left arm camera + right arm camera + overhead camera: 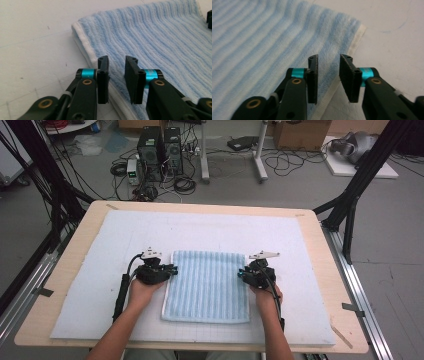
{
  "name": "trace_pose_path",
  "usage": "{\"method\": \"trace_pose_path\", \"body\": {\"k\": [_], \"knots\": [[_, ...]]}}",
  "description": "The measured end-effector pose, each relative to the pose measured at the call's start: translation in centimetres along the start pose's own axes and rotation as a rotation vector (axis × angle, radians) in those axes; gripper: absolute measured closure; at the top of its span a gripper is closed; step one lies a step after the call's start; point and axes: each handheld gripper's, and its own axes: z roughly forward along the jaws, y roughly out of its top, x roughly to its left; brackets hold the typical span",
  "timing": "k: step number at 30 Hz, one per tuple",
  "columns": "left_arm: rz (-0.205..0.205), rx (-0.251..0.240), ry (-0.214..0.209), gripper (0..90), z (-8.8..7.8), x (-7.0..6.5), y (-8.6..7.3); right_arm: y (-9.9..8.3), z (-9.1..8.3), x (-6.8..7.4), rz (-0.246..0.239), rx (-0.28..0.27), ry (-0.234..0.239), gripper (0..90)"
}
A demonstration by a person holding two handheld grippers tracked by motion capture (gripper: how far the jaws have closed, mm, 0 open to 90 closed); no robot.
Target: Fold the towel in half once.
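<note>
Blue ribbed terry, a folded towel [206, 286], lay flat near the middle of the white mat [90, 270] on the table [320, 235], its stripes running near to far.

At the towel's left edge sat the left gripper [172, 269], jaws parted with a clear gap and nothing pinched; the white hem ran under and between them. At the right edge the right gripper [241, 274] mirrored it, jaws likewise apart and empty, straddling that hem.

The risk, as I judged it, was an uneven grab. The towel looked doubled, so either pair of jaws might have closed on the top layer alone and peeled it open instead of lifting the whole. A bite too near the hem could also have slipped off the loose pile, and if one hand rose before the other, the cloth would have skewed or dragged across the mat.

From the high view, both hands and the towel's full outline were plain, but the jaw gaps were too small to read. The left gripper view [116, 80] showed the stacked layers at the left fold; the right gripper view [328, 80] showed the hem passing beneath the gap, though whether the pads touched cloth I could not tell.
</note>
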Motion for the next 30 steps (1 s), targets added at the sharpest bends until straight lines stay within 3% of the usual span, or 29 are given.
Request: {"method": "trace_pose_path", "body": {"k": [2,7,9,11,12,17,19,25,30], "knots": [[-0.007,-0.024,0.005,61.3,-0.7,0.4,0.1,-0.2,-0.9,0.1,-0.005,-0.042,0.002,61.4],[-0.045,-0.103,-0.065,46.4,-3.0,1.0,0.5,-0.8,-3.3,0.0,0.001,-0.132,0.006,42.6],[-0.058,-0.137,-0.094,37.3,-3.8,0.9,0.7,-1.0,-4.2,-0.1,0.003,-0.163,0.021,34.4],[-0.040,-0.165,-0.062,20.4,-4.6,0.5,0.7,-1.4,-5.0,-0.2,-0.023,-0.170,0.000,25.5],[-0.032,-0.182,-0.080,15.7,-5.0,0.5,0.7,-1.5,-5.4,-0.2,-0.035,-0.168,-0.013,23.0],[0.028,-0.236,-0.102,16.4,-6.6,0.3,-0.1,-2.3,-7.2,-0.9,-0.041,-0.205,-0.015,11.5],[0.046,-0.264,-0.109,17.2,-7.2,0.3,-0.4,-2.5,-7.8,-1.2,-0.047,-0.219,-0.006,11.4],[0.038,-0.260,-0.107,18.0,-7.8,1.0,-0.8,-3.1,-8.5,-1.7,-0.058,-0.250,0.022,11.4],[0.043,-0.246,-0.100,18.0,-7.9,0.6,-0.7,-3.0,-8.3,-1.5,-0.051,-0.248,0.033,11.4]]}}
